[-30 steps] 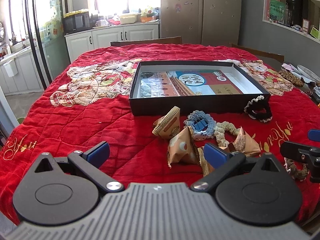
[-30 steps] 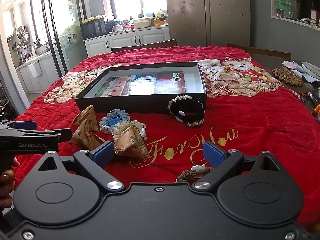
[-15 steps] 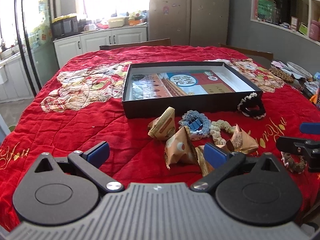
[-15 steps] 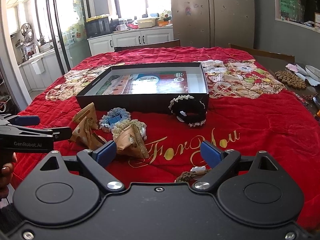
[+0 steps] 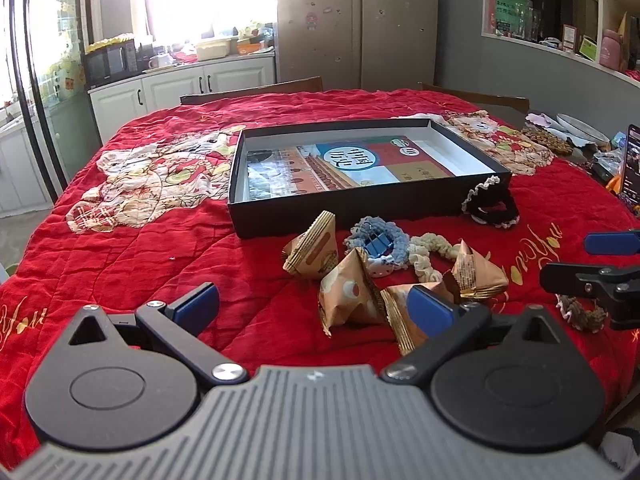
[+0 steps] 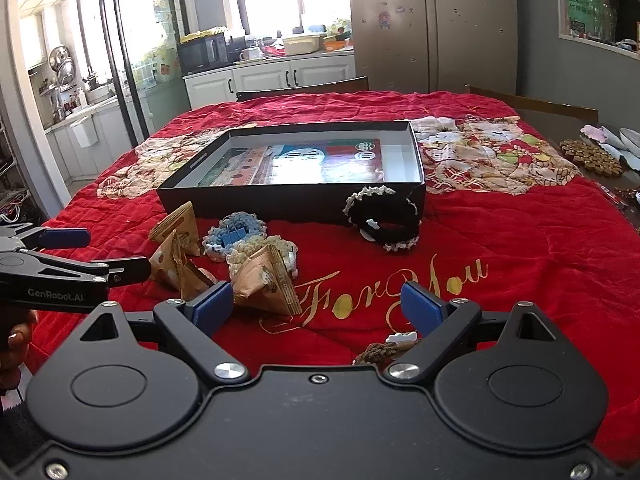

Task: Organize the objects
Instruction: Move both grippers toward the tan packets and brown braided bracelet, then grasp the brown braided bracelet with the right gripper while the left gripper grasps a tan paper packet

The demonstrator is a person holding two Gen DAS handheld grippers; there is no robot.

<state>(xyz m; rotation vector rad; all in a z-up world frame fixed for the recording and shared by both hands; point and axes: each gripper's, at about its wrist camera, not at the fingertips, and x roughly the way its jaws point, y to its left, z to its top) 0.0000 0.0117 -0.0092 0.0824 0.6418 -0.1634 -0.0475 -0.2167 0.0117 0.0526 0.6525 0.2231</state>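
While both grippers hover spread and empty, left gripper (image 5: 312, 304) and right gripper (image 6: 316, 304), the black box (image 5: 340, 216) on the red quilt (image 5: 160, 240) holds 1 printed book (image 5: 352, 164). Before it lie 4 triangular snack packets (image 5: 348, 296) and 4 scrunchies: blue (image 5: 376, 240), cream (image 5: 428, 252), black (image 6: 384, 220), brown (image 6: 380, 352).

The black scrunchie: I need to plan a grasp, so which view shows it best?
The right wrist view: the black scrunchie lies near centre, whole, against the box. The left wrist view shows it smaller, toward the right edge.
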